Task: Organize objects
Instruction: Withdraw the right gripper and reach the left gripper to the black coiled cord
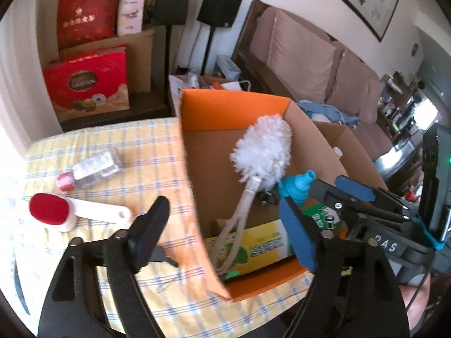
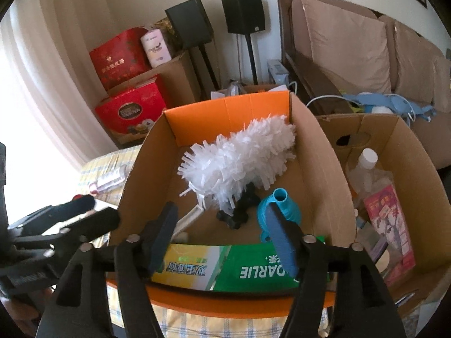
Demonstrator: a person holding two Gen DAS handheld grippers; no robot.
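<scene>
An open cardboard box (image 1: pixel 197 157) with orange flaps (image 2: pixel 228 107) stands on the checked table. Inside lie a white bristle brush (image 1: pixel 262 152) (image 2: pixel 239 163), a teal funnel (image 2: pixel 277 205) (image 1: pixel 296 188), a yellow-green toothpaste carton (image 2: pixel 225 267) (image 1: pixel 262 248) and a small black object (image 2: pixel 239 214). My left gripper (image 1: pixel 225 231) is open above the box's near left wall. My right gripper (image 2: pixel 222 236) is open and empty over the box's front, its right finger beside the funnel. It also shows in the left wrist view (image 1: pixel 352 194). A clear bottle with pink cap (image 1: pixel 90 171) and a red lint brush (image 1: pixel 64 211) lie on the table.
A second cardboard box (image 2: pixel 408 169) to the right holds bottles and packets. Red gift boxes (image 1: pixel 87 84), two black speakers (image 2: pixel 242 11) on stands and a brown sofa (image 2: pixel 352 42) stand behind. The yellow checked tablecloth (image 1: pixel 141 146) covers the table.
</scene>
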